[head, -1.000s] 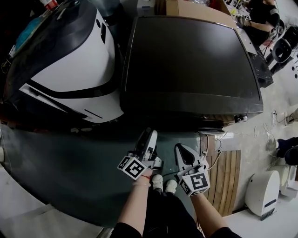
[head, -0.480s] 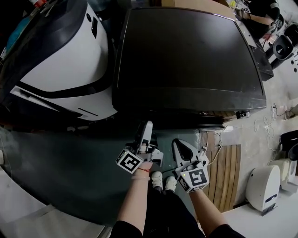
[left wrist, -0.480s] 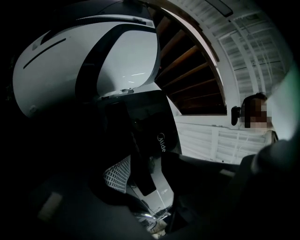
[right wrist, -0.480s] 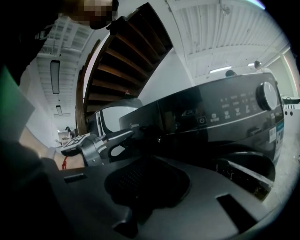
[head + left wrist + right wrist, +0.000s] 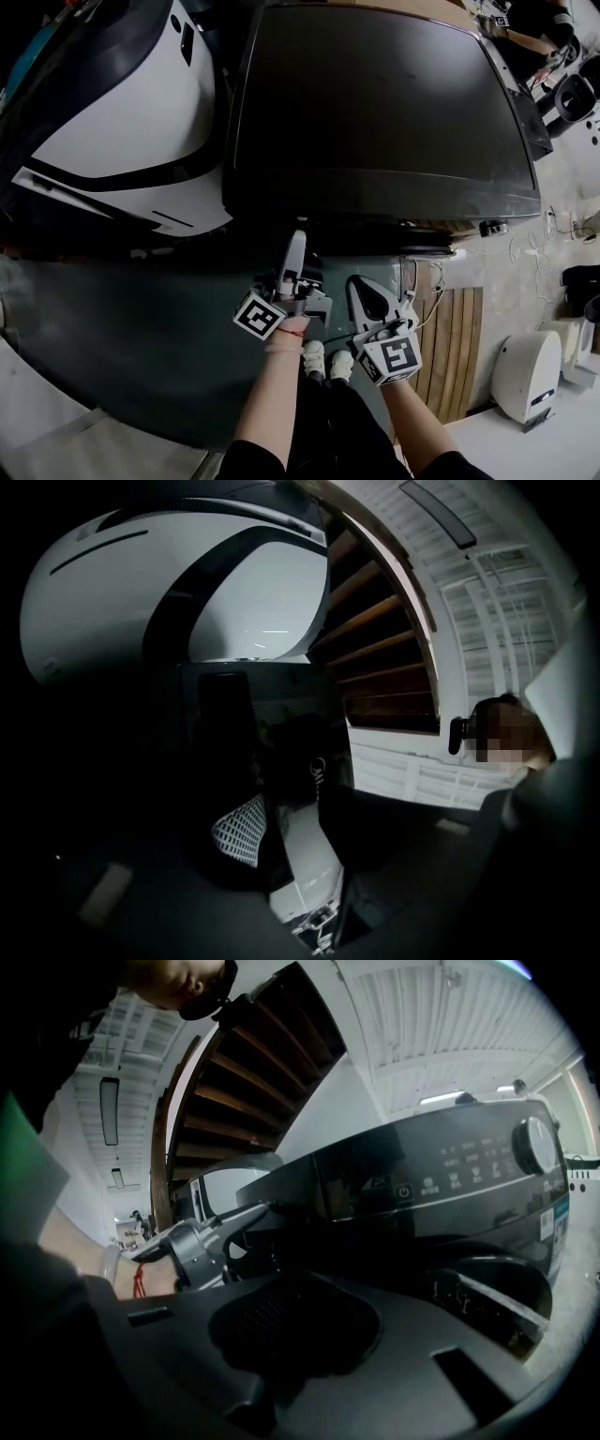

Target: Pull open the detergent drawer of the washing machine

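The dark washing machine (image 5: 375,103) fills the middle of the head view. Its control panel (image 5: 441,1180) with a round knob (image 5: 534,1145) shows in the right gripper view. The detergent drawer front (image 5: 286,1190) at the panel's left end looks flush with it. My left gripper (image 5: 302,246) reaches up under the machine's front edge at that end. Its jaws are closing but stand apart, with the glossy dark front (image 5: 272,742) just ahead. My right gripper (image 5: 367,298) hangs lower and to the right, away from the machine. Only one jaw shows, so its state stays unclear.
A white-and-black machine (image 5: 122,112) stands close on the left. On the floor to the right lie a wooden slat board (image 5: 455,347) and cables. A white appliance (image 5: 530,375) sits beyond them. White shoes (image 5: 323,361) are below the grippers.
My left gripper has risen toward the machine's front edge and rolled a little. The right gripper has stayed where it was.
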Motion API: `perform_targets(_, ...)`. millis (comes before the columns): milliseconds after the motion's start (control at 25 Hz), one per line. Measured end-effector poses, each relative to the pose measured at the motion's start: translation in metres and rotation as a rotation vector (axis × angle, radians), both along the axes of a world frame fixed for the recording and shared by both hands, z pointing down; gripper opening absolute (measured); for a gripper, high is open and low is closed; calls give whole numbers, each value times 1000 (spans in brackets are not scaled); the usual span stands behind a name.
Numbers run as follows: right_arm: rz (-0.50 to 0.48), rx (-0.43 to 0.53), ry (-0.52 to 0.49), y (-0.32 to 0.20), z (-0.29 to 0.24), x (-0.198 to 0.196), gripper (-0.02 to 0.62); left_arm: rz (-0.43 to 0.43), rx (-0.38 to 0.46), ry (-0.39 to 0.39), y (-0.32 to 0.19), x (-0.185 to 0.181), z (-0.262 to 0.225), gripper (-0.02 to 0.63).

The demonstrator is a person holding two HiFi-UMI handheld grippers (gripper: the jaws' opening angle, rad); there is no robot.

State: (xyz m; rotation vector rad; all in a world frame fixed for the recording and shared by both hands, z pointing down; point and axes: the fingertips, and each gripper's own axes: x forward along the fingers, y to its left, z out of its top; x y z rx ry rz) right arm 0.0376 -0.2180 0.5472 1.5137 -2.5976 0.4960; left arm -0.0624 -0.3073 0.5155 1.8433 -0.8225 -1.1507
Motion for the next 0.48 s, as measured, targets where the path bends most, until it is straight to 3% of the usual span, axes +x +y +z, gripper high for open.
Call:
perform_targets(120, -2, -6, 10, 2, 4, -1, 15, 0, 9, 53, -1, 0, -4, 150)
perform_targets(480, -5, 3, -4, 2, 2, -2, 15, 15, -12, 71, 0, 0, -2, 150)
